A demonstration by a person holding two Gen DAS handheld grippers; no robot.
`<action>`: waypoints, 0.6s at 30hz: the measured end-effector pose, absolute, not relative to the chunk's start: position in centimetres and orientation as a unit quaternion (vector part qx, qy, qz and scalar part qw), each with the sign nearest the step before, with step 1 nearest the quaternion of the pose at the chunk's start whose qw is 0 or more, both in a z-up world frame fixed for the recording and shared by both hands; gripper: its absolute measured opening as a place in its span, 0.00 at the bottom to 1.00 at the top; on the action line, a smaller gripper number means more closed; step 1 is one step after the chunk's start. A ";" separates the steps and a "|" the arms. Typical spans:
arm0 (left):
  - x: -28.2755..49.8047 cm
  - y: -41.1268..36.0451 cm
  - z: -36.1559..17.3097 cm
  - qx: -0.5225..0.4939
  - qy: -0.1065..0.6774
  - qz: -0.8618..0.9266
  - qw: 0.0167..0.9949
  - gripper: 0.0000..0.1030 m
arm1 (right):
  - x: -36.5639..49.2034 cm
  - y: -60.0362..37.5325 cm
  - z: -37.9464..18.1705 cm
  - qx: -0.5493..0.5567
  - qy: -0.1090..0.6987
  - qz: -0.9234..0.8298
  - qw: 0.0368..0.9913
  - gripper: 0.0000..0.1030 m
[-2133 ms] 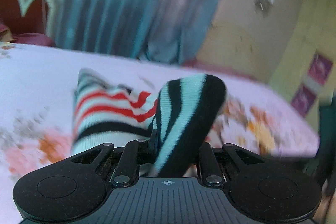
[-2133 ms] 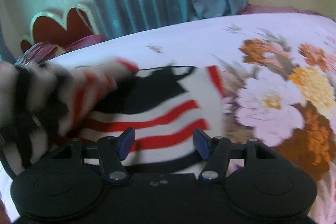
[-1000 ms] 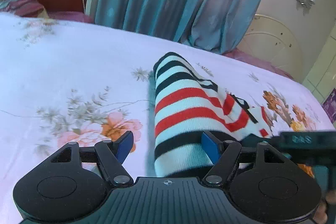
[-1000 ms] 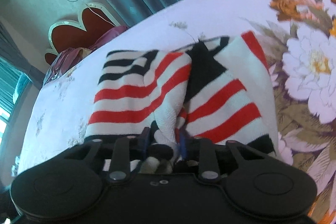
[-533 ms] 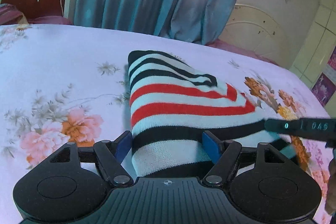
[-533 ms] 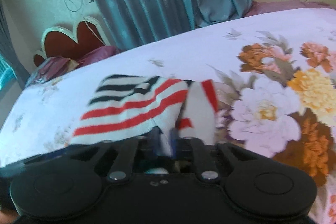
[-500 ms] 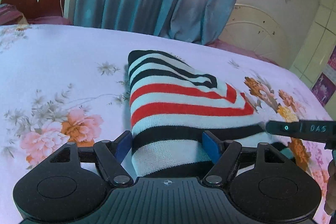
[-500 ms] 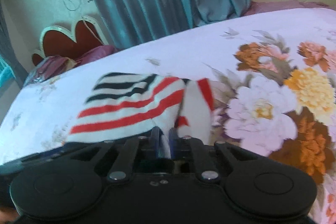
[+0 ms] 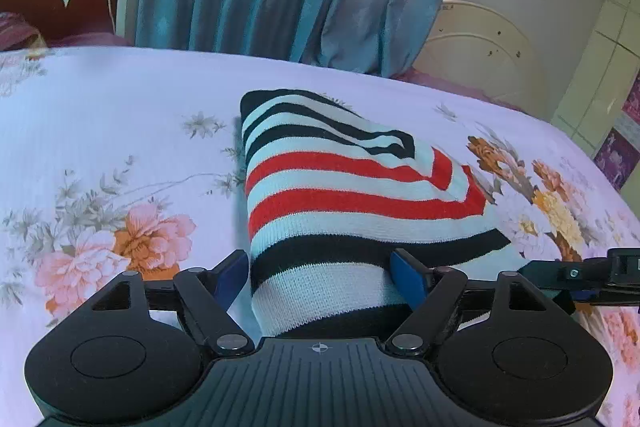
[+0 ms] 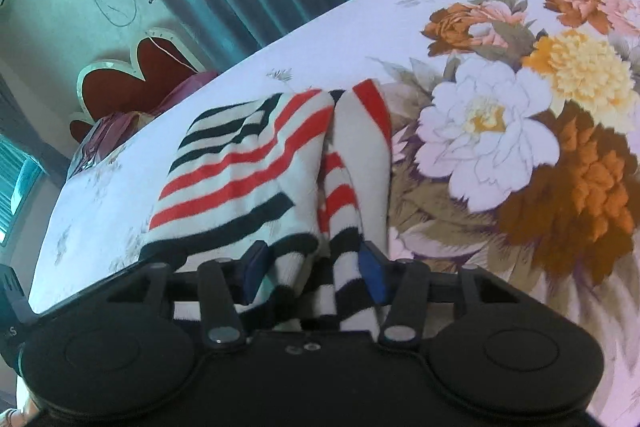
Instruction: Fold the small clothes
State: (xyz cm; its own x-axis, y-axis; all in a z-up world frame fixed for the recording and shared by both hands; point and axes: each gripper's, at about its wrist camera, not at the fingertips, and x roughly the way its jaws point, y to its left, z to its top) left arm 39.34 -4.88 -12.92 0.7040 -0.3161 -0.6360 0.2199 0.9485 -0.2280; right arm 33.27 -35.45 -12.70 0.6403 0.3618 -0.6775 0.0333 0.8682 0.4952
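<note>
On the floral bed (image 9: 120,115), my left claw (image 9: 320,273) stands open astride the striped sock (image 9: 340,187), only steadying its fold. My right claw (image 10: 314,273) has just been opening; the sock's edge lies loose between its pads.

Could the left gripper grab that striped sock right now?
Probably yes: the left gripper stands open with the striped sock's near end already between its fingers, on the flowered bedsheet, nothing in the way.

red-black-white striped sock (image 9: 352,195), floral white bedsheet (image 9: 100,115)
</note>
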 end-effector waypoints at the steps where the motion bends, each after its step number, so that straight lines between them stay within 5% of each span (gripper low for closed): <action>1: 39.4 -4.9 -12.9 -0.066 0.355 -0.146 0.921 0.75 | 33.2 -35.2 -12.7 0.239 0.413 0.094 0.874 0.49; 6: 39.4 -4.6 -12.9 -0.068 0.356 -0.150 0.920 0.76 | 33.2 -34.8 -10.6 0.219 0.360 0.076 0.904 0.47; 16: 40.1 -4.0 -13.4 -0.095 0.371 -0.146 0.912 0.82 | 37.8 -34.2 -14.9 0.285 0.441 0.125 0.842 0.46; 18: 40.2 -4.0 -13.5 -0.097 0.372 -0.144 0.912 0.84 | 38.4 -34.1 -15.1 0.297 0.439 0.129 0.838 0.37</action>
